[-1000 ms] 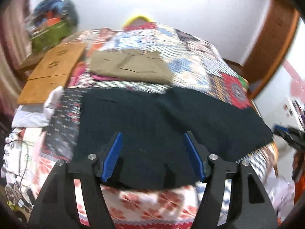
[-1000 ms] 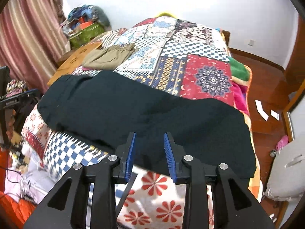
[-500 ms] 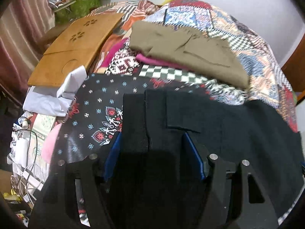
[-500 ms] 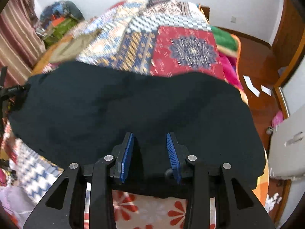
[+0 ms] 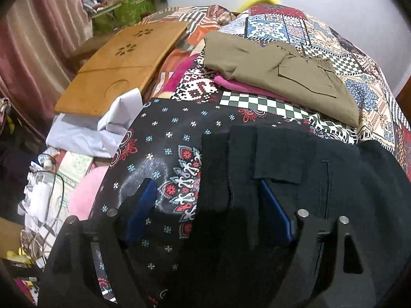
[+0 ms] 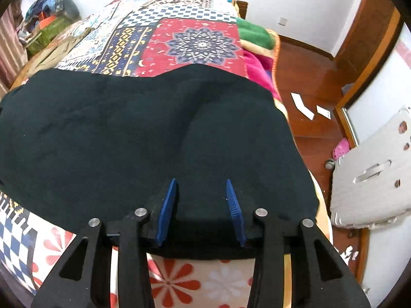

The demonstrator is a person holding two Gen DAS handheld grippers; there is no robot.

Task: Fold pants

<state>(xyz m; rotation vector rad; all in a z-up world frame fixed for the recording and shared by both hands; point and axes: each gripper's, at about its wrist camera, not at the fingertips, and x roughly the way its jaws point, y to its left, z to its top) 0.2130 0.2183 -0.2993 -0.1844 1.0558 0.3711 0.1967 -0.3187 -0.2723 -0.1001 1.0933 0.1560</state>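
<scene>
Black pants (image 6: 128,133) lie spread across the near side of the patchwork bedspread (image 6: 200,43). In the left wrist view their waistband end (image 5: 282,159), with belt loops and a back pocket, lies lower centre. My left gripper (image 5: 205,182) hovers low over the waistband's left edge, its jaws opening wide. One blue pad is over the bedspread and the other over the cloth, neither pressing on fabric. My right gripper (image 6: 200,181) hangs over the pants' near edge by the leg end. Its jaws are opening, with flat cloth beneath them and nothing pinched.
Folded khaki pants (image 5: 277,77) rest on a magenta garment farther up the bed. A wooden lap tray (image 5: 120,69) and white cloth (image 5: 102,133) lie at the bed's left edge, cables below. To the right are wooden floor (image 6: 308,82) and a grey suitcase (image 6: 372,174).
The left gripper swung left and down to the waistband end and its jaws widened. The right gripper sank closer to the pants' near edge and its jaws spread a little.
</scene>
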